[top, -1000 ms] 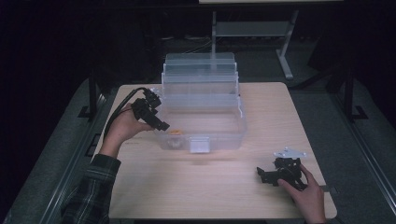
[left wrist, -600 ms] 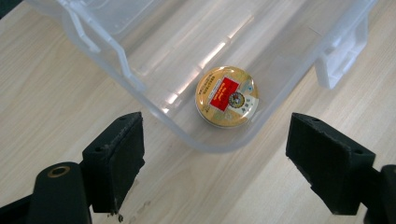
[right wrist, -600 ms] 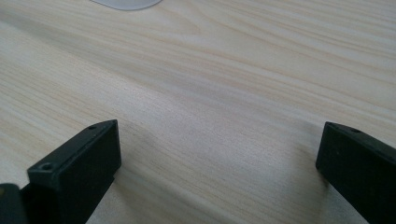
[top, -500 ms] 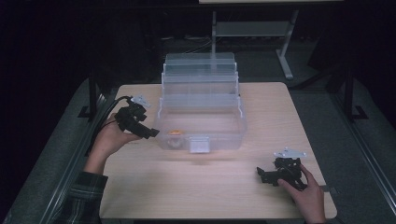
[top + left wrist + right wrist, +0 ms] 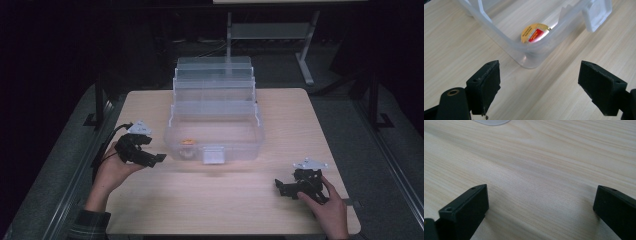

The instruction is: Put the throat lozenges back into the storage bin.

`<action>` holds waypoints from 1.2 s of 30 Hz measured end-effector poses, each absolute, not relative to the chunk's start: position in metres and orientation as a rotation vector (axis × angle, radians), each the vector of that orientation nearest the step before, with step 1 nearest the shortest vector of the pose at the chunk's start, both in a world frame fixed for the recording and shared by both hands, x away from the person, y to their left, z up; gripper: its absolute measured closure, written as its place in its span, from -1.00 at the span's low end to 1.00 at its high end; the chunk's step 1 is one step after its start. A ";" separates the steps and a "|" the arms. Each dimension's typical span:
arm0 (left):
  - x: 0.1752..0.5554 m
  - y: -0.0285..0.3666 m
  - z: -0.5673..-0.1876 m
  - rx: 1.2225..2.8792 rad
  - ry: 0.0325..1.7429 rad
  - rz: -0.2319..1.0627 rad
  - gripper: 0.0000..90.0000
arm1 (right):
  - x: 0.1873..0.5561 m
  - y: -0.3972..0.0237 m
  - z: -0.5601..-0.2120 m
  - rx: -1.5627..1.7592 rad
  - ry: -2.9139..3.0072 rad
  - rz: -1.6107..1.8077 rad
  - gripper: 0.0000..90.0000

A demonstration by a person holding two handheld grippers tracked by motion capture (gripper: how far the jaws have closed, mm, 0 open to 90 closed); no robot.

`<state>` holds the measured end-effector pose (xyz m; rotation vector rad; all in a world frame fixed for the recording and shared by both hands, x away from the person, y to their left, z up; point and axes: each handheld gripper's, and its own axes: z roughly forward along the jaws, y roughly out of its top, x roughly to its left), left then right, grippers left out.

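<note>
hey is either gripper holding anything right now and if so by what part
Nothing is held. The left gripper has its jaws wide apart over bare table, short of the clear plastic box. The right gripper is open too, with wood between its jaws.

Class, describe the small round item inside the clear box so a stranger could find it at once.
Start at the clear plastic box mid-table. In its bottom compartment, near the front corner by the left gripper, lies a round disc. Its gold rim and red label mark it out.
</note>
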<state>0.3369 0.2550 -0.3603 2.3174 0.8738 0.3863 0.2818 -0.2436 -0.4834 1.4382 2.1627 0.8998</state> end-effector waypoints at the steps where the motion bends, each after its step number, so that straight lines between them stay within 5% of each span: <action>1: 0.334 0.256 -0.363 2.312 0.872 0.390 -0.62 | 0.282 -0.244 -0.483 1.437 2.163 0.899 -1.00; 36: 0.265 0.284 -0.449 2.227 0.927 0.488 -0.73 | 0.282 -0.244 -0.483 1.438 2.163 0.899 -1.00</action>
